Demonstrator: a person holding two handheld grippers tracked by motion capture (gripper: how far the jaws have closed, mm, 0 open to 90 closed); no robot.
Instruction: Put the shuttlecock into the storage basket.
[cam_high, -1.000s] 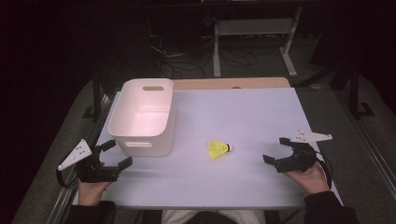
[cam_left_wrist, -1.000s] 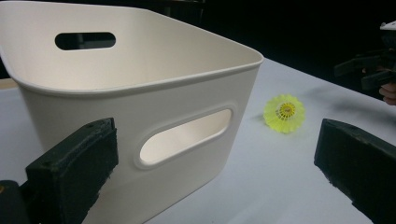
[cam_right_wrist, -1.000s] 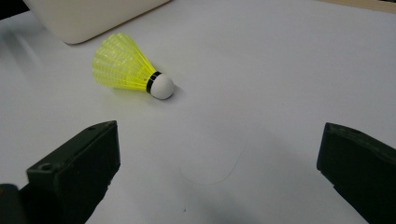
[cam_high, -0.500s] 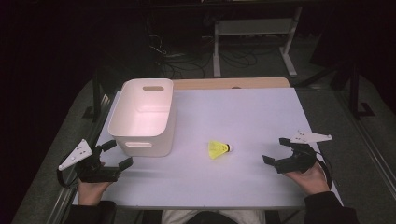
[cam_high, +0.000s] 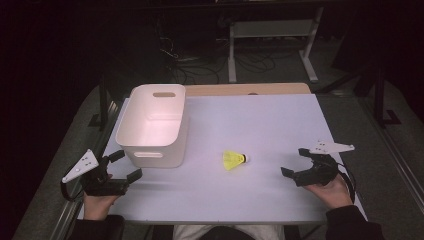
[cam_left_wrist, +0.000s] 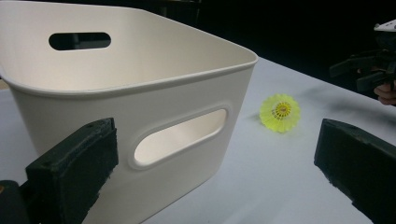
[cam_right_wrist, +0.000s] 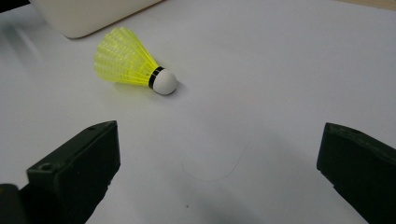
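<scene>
White table (cam_high: 280, 125), shuttlecock (cam_high: 234, 160) lying sideways, cork rightward

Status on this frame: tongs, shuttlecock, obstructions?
Left tongs open, empty; right tongs open, empty. Yellow shuttlecock on its side, untouched, beside white bin. Nothing between right tongs and shuttlecock.

The bin (cam_high: 152, 126) stood on the table (cam_high: 270, 120) toward its left side. The shuttlecock (cam_high: 234, 160) lay on the table to the right of the bin, apart from it. The left gripper (cam_high: 122, 167) sat before the bin; the right gripper (cam_high: 296, 162) sat right of the shuttlecock.
</scene>
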